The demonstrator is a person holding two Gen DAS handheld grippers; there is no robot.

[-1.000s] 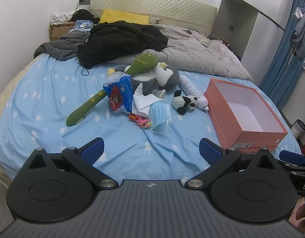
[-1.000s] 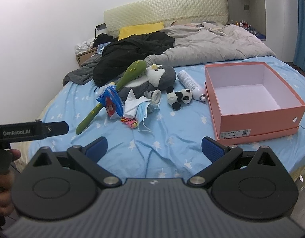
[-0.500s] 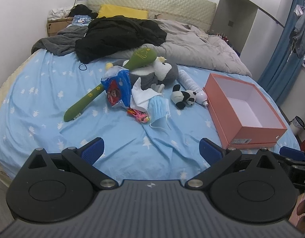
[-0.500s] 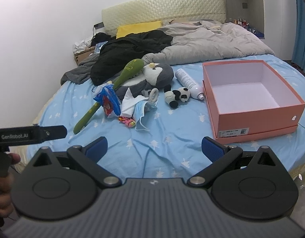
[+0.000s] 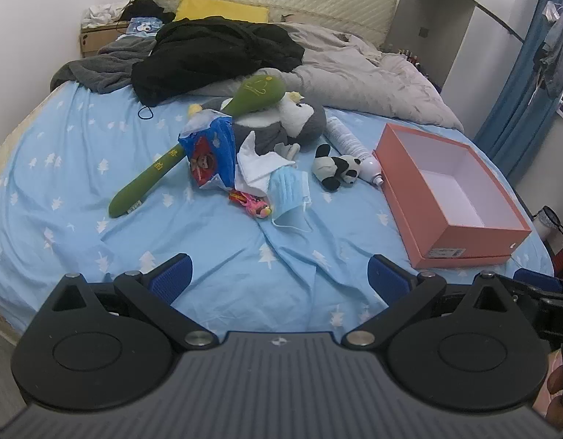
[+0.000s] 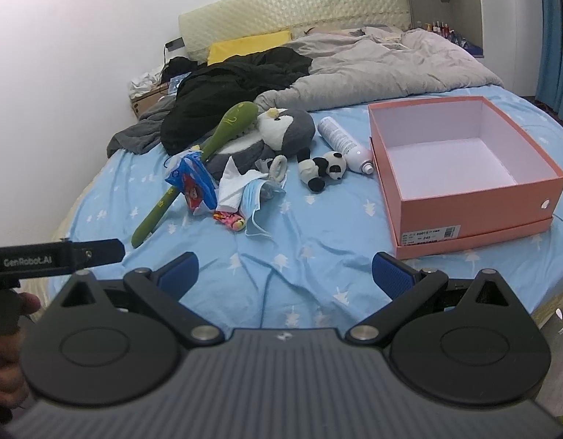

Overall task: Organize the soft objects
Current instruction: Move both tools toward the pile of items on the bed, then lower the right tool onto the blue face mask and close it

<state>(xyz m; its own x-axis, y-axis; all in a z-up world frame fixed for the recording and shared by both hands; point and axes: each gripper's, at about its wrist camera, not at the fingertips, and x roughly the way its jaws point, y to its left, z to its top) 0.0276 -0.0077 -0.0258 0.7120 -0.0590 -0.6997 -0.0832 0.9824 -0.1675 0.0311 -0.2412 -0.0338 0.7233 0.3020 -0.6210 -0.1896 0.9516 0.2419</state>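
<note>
Both jaws wide open and empty, left gripper (image 5: pixel 279 272) faces the toy pile, right gripper (image 6: pixel 285 270) nearer panda plush (image 6: pixel 322 169) beside pink box (image 6: pixel 475 216).

You have two plush toys, a penguin (image 5: pixel 299 117) and a panda (image 5: pixel 336 172), one green bat (image 5: pixel 193 146), one face mask (image 5: pixel 289 192), one spray can (image 5: pixel 349 142), and one box (image 5: pixel 464 234).

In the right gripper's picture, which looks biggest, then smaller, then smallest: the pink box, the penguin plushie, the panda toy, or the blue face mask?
1. Pink box, though it lies nearest the camera.
2. Penguin plushie.
3. Panda toy and blue face mask look alike in size; I won't rank them.
</note>
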